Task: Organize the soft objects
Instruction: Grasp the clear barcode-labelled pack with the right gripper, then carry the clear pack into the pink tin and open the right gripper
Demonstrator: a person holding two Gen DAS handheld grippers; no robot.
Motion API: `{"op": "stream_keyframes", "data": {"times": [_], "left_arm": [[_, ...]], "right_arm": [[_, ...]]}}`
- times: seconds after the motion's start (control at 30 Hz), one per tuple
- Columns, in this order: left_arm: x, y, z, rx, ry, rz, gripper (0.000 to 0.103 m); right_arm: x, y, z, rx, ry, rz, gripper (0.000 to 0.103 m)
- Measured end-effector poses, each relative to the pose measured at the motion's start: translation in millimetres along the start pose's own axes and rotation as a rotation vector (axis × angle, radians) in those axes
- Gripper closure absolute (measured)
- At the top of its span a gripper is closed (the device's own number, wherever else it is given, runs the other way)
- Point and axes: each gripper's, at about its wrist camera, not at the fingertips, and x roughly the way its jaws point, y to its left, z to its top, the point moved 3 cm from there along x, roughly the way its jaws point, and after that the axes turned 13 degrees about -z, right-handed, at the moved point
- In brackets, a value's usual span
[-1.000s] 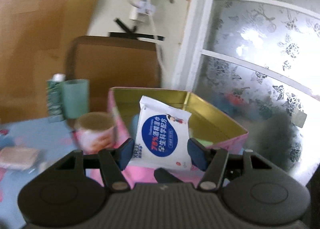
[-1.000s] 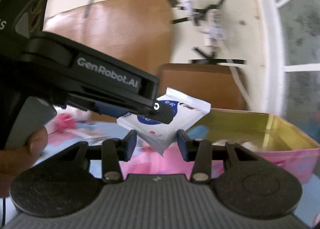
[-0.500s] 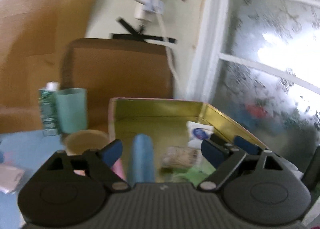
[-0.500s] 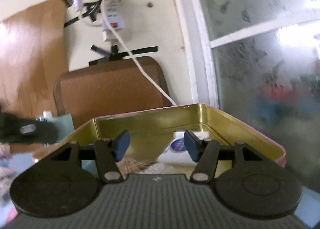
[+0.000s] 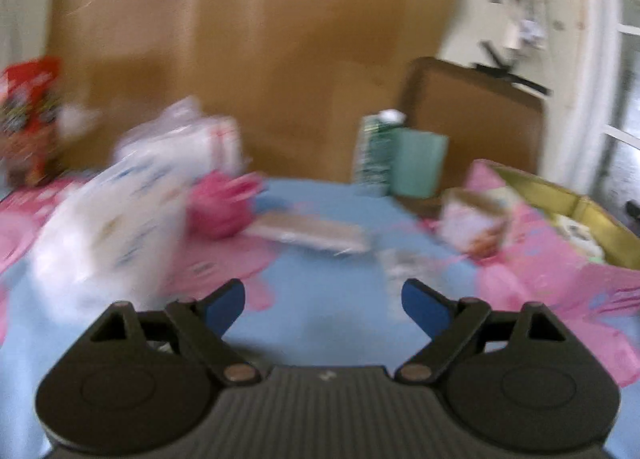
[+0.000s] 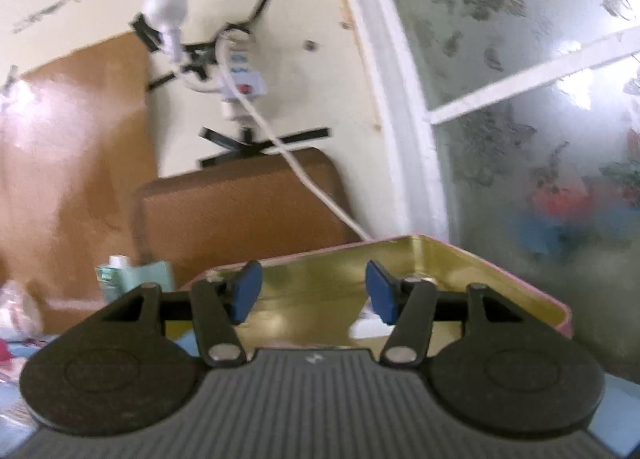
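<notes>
Left wrist view tilts down over table (image 5: 320,323); right looks level, close over tin (image 6: 472,259); both share tin.

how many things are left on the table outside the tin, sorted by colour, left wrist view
white: 2, big pack, plastic bag
pink: 1, bundle
red: 1, bag
green: 2, carton, cup
tan: 1, flat pack
printed cup: 1
total: 8, blur limits certainty
</notes>
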Motion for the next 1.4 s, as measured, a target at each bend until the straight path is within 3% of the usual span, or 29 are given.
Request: {"op": "stream_keyframes", "data": {"times": [0.1,0.17,0.3,0.43,0.5,0.6,0.63,0.7,0.97,1.13,1.4], "left_arm": [[-6,20,-9,-0.072,-0.014,-0.009,0.018],[-10,24,-7,-0.104,-0.056,-0.053,0.020],[-17,29,-8,-0.129,-0.087,-0.097,0.026],[-24,35,-9,-0.156,-0.133,-0.118,0.026],[-23,37,-9,-0.169,-0.140,-0.125,0.026],[-24,38,-9,-0.175,-0.146,-0.133,0.026],[-25,38,-9,-0.174,-0.149,-0.137,0.026],[-25,37,-9,-0.169,-0.150,-0.146,0.026],[-21,26,-10,-0.110,-0.119,-0.146,0.026],[-6,0,-12,-0.001,-0.018,-0.092,0.030],[32,-99,-22,0.118,0.114,-0.266,0.030]], "right_arm": [[-20,32,4,0.005,0.056,0.150,0.051],[-35,66,2,-0.021,0.133,0.309,0.051],[-53,142,-29,-0.220,0.308,0.503,0.046],[-38,201,-78,-0.410,0.463,0.503,0.024],[-24,218,-93,-0.433,0.542,0.485,0.022],[-13,233,-95,-0.480,0.529,0.429,0.026],[-11,232,-96,-0.467,0.537,0.436,0.035],[-12,226,-96,-0.465,0.525,0.435,0.037],[-61,157,-95,-0.441,0.504,0.511,0.037],[-87,112,-94,-0.451,0.465,0.464,0.037],[-90,56,-90,-0.378,0.434,0.299,0.037]]}}
